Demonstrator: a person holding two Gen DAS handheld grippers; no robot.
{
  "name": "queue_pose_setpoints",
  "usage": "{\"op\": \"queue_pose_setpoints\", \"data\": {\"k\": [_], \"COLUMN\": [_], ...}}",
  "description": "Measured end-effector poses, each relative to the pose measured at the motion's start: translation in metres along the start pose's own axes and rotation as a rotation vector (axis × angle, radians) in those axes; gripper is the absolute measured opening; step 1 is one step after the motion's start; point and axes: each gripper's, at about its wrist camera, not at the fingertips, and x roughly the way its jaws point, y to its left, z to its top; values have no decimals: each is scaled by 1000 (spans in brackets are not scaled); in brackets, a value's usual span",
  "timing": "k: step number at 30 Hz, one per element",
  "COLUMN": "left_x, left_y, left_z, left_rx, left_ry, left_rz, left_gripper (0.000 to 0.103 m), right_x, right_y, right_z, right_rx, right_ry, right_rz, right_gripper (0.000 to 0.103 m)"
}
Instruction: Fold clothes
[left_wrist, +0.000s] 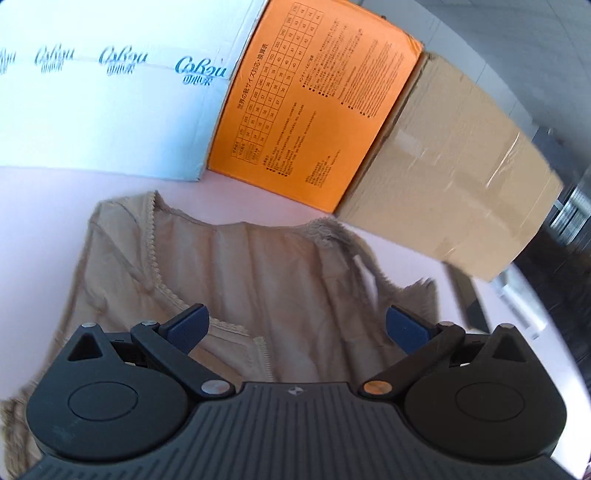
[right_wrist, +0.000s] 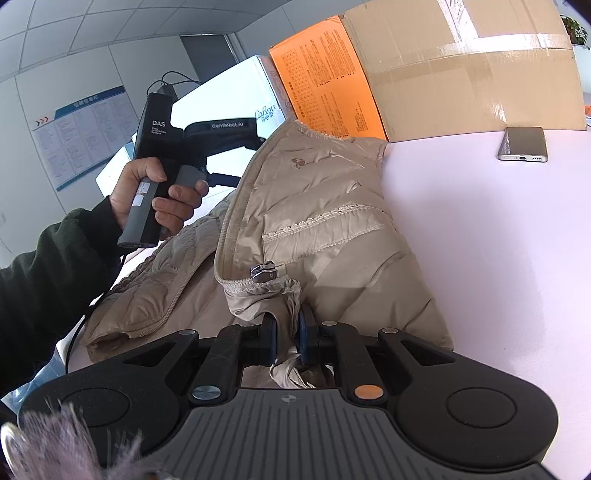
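Pinched between the right claw (right_wrist: 287, 334) pads, the beige vest (right_wrist: 325, 206) hem lifts off the pink counter (right_wrist: 498, 258). Left claw (left_wrist: 297, 326) hovers wide open, empty, above the lining. Slick fabric could slip from so small a bite, collapsing the fold.

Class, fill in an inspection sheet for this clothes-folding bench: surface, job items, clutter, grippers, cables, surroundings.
Surface: pale pink table, bare on its right side.
Job's things: beige quilted vest, lying open, lining up, one front panel lifted; zip pull near the lifted hem.
Clutter: phone by the boxes.
Grippers: left gripper open above the vest's lining; right gripper shut on the vest's hem.
Cables: black cable at the top of the left handle; another trailing below the sleeve.
Surroundings: white box, orange box, brown carton in a row behind; wall poster.
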Motion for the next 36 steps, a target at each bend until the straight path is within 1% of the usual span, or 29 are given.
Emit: {"op": "queue_pose_setpoints", "data": {"k": [2, 3, 4, 7, 8, 10, 14, 15, 16, 17, 18, 19, 21, 23, 25, 26, 28, 29, 31, 34, 35, 36], "left_x": [1, 3, 5, 15, 18, 24, 32, 34, 36, 38, 40, 40, 37, 30, 21, 17, 16, 18, 25, 33, 36, 39], "left_y": [6, 6, 5, -8, -11, -16, -23, -25, -29, -32, -35, -38, -48, -57, -63, -63, -61, -58, -49, -32, -26, -21], "left_z": [3, 3, 4, 1, -1, -4, -8, -9, -10, -11, -12, -14, -16, -17, -14, -12, -11, -11, -10, -11, -11, -11], "left_rx": [-95, -120, -131, -69, -48, -21, -5, 12, 39, 66, 86, 110, 185, 258, 306, 327, 378, 398, 400, 374, 367, 360], "left_ry": [16, 31, 49, 90, 99, 120, 154, 155, 161, 174, 186, 185, 166, 135, 98, 84, 67, 67, 87, 108, 115, 124], "left_rz": [-83, -112, -124, -61, -54, -55, -57, -52, -48, -45, -38, -36, -48, -79, -129, -136, -92, -50, 14, 93, 110, 111], "left_gripper": [103, 103, 103, 103, 103, 103, 101, 83, 54, 41, 24, 18, 16, 14, 14, 14, 14, 14, 14, 14, 14, 15], "right_x": [0, 0, 0, 0, 0, 0, -1, -1, -1, -1, -1, -1, -2, -5, -15, -22, -35, -35, -25, 7, 15, 22], "right_y": [0, 0, 0, -1, -1, -2, -2, -2, -1, -1, 0, 3, 8, 15, 18, 20, 33, 42, 63, 84, 86, 87], "right_z": [0, 0, 0, 0, -1, -1, -1, -1, -1, -1, -1, -2, -4, -6, -3, -1, 6, 8, 9, 2, -1, -3], "right_rx": [-1, 0, 0, 0, 1, 0, -6, -7, -10, -14, -21, -34, -71, -106, -96, -81, -85, -116, -182, -248, -250, -247], "right_ry": [-1, -1, -2, -2, -3, -5, -9, -10, -12, -15, -17, -20, -33, -59, -113, -151, -213, -212, -155, -18, 13, 33], "right_rz": [0, 0, 1, 4, 5, 7, 10, 10, 8, 5, 1, -6, -29, -62, -73, -63, -37, -21, -2, 11, 13, 15], "right_gripper": [10, 10, 10, 10, 10, 10, 11, 11, 11, 11, 11, 11, 11, 10, 10, 10, 10, 10, 10, 11, 11, 11]}}
